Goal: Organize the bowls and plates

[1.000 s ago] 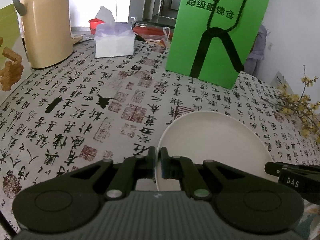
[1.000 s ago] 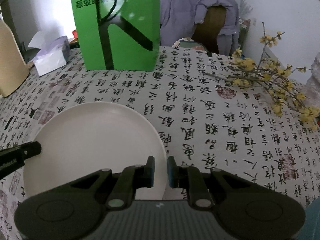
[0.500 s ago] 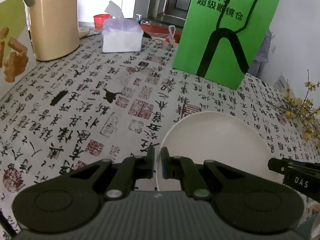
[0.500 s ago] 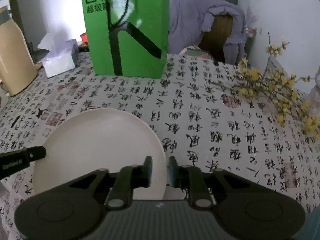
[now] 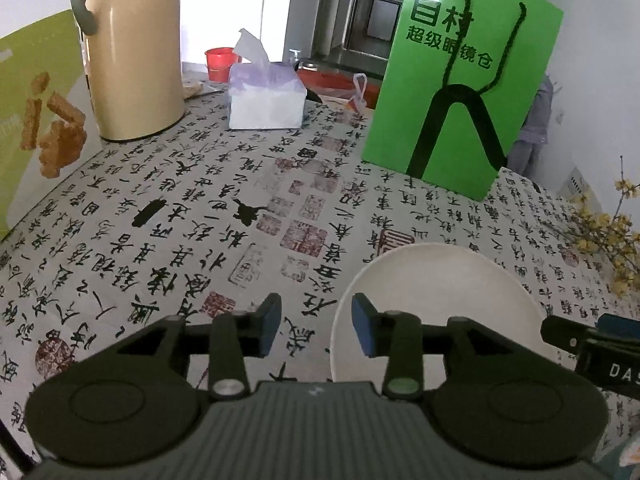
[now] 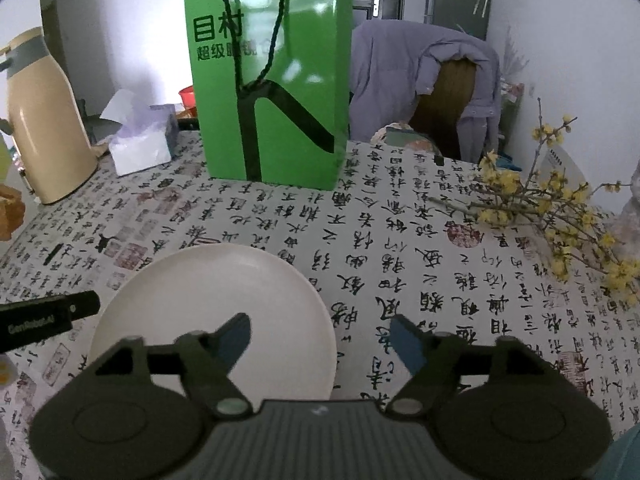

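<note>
One round, smooth white plate on a calligraphy-printed tablecloth.

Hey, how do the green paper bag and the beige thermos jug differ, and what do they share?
The green paper bag is flat-sided and rectangular; the beige thermos jug is round and tapers upward. The bag carries dark cord handles and printed lettering; the jug is plain, with a grey handle. Both stand upright at the far side of the calligraphy tablecloth.
</note>
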Demonstrator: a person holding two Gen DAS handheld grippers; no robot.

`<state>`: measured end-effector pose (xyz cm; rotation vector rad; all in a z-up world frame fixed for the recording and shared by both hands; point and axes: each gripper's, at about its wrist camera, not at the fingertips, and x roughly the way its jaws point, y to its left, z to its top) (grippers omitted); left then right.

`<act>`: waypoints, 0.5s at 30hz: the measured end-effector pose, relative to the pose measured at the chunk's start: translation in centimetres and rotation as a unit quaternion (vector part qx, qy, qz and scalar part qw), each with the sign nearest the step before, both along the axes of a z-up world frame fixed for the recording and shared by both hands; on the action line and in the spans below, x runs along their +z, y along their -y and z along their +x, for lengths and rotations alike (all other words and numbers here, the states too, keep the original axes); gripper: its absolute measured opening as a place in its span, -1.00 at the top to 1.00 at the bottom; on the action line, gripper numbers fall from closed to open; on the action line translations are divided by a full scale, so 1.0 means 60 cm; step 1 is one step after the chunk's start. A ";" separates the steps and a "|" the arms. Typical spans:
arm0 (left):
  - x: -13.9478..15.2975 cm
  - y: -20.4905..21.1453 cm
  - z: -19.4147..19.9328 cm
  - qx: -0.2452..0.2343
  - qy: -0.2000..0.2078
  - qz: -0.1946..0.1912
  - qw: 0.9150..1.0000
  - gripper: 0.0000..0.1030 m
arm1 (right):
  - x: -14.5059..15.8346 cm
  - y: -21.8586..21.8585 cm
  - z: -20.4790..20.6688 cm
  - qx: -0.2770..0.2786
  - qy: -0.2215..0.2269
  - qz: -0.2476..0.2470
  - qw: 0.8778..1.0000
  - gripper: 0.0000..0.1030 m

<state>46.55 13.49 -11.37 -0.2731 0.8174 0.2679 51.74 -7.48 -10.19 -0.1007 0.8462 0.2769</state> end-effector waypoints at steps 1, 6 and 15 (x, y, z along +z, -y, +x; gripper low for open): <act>0.001 0.001 -0.001 0.001 0.001 0.001 1.000 0.16 | 0.000 0.001 -0.002 0.002 0.002 0.001 1.000 -0.51; 0.003 0.009 -0.008 0.001 0.009 0.010 1.000 -0.06 | 0.003 0.007 -0.010 0.011 0.007 0.010 1.000 -0.66; 0.008 0.017 -0.021 0.006 0.016 0.024 1.000 -0.39 | 0.009 0.015 -0.017 0.019 0.007 0.013 1.000 -0.68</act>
